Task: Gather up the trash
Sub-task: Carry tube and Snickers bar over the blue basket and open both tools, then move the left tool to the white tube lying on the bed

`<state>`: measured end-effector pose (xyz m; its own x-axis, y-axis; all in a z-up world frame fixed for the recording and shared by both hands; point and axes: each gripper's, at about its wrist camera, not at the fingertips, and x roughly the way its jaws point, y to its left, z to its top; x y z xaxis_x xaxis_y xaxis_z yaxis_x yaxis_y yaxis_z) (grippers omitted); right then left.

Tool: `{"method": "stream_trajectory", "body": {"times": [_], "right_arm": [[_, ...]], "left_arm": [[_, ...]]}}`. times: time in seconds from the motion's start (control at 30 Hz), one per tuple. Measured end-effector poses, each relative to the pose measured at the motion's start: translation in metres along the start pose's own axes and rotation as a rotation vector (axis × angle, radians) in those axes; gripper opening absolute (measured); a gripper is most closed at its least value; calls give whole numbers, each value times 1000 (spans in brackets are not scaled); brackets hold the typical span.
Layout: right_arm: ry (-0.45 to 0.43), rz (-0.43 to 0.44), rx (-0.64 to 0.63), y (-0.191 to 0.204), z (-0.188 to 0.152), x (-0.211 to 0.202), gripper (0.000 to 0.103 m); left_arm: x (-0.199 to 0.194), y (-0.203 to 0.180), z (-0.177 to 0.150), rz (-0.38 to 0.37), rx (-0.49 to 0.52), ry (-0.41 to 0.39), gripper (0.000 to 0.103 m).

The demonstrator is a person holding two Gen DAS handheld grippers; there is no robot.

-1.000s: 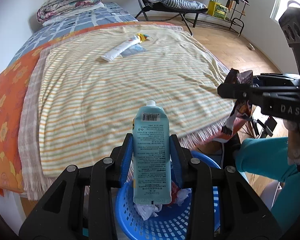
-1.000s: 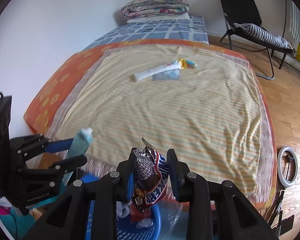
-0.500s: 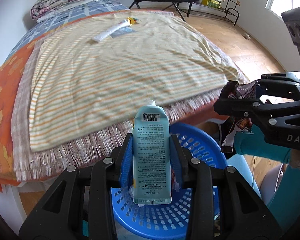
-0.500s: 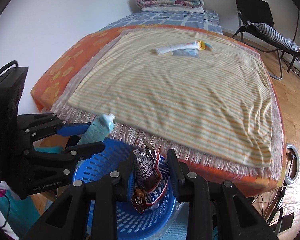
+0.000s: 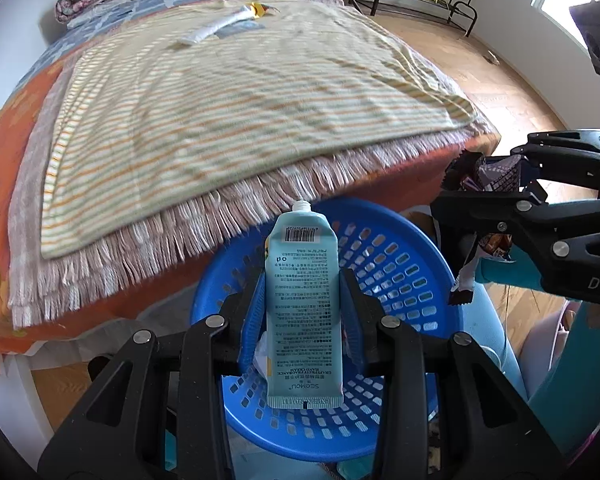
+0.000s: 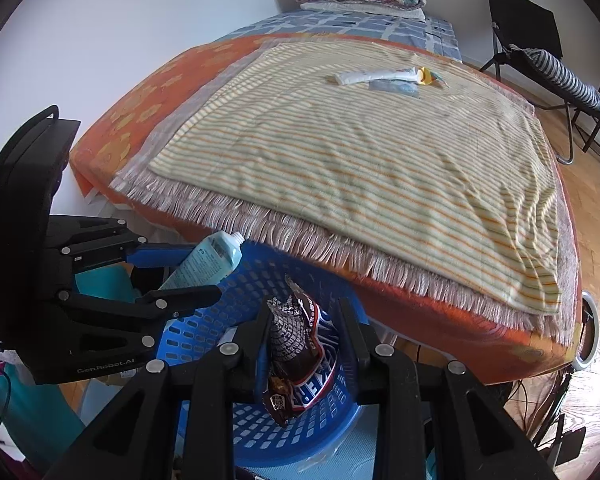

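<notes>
- Governing relation: both held items hang over the mouth of the blue basket [image 5: 400,264], which stands on the floor just beside the foot of the bed [image 6: 380,152]; the drop, in my judgement, is straight down from either grip.
- Left gripper [image 5: 302,304]: jaws closed part-way onto the pale teal tube [image 5: 302,304]; the pads press its two flat edges about mid-length; the tube's long axis runs along the fingers, its capless nozzle pointing away from the hand toward the bed fringe and its crimped end nearest the hand; most of the tube lies over the basket's inside.
- Right gripper [image 6: 302,332]: jaws set narrow, clamped on the crumpled brown wrapper [image 6: 300,344]; the wrapper stands up between the pads, a torn tip above them and a tail dangling below toward the basket floor.
- Proximity: both hands are over the basket; the left wrist view shows the right gripper at the basket's right rim, so the left one appears the more central; I cannot tell which sits lower.
- Basket contents: white crumpled paper [image 5: 260,354] shows beneath the tube; the remainder is hidden by the fingers.
- Outstanding items: a white tube [image 6: 376,76] with a yellow scrap at its end and a flat bluish sachet [image 6: 394,88] lie touching on the striped blanket [image 6: 360,152], well apart from both hands, toward the far end of the bed; these appear not yet collected.
- Risk noted: the wrapper is light and creased; it may cling to a pad on release.
</notes>
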<state>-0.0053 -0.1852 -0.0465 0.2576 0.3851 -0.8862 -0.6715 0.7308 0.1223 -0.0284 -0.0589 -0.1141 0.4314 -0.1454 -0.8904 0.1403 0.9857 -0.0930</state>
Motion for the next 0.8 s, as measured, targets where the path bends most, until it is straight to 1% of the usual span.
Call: {"method": "stream_trajectory", "body": {"times": [0.07,0.13,0.27,0.4,0.47,0.5,0.6,0.67,0.73,0.8], "right_arm": [[5,0,-2,1,-2,1,30],[11,0,-5,2,-5,2,35],[15,1,-9,4,-8,2,41],[11,-4,-19,4,-9,1,51],[10,-6,-22,5,-9,1,52],[11,-4,-23,5,-10,1,52],[12,0,-25,6,-10,2,56],[12,-5,-28,6,-10,2,60],[8,-12,-27,6,-10,1,69],[2,-13,-20,4,-9,-1,71]], "left_arm": [[2,-1,-2,-4,3,8,36],[4,-2,-4,-8,7,16,36],[8,-3,-5,-7,10,30,37],[12,0,-6,-6,-3,47,37],[13,1,-5,-5,-10,51,44],[13,2,-5,-6,-12,50,50],[12,2,-6,-9,-11,49,50],[13,2,-6,-1,-9,54,51],[14,4,-7,0,-17,62,51],[16,6,-7,-1,-24,67,51]]}}
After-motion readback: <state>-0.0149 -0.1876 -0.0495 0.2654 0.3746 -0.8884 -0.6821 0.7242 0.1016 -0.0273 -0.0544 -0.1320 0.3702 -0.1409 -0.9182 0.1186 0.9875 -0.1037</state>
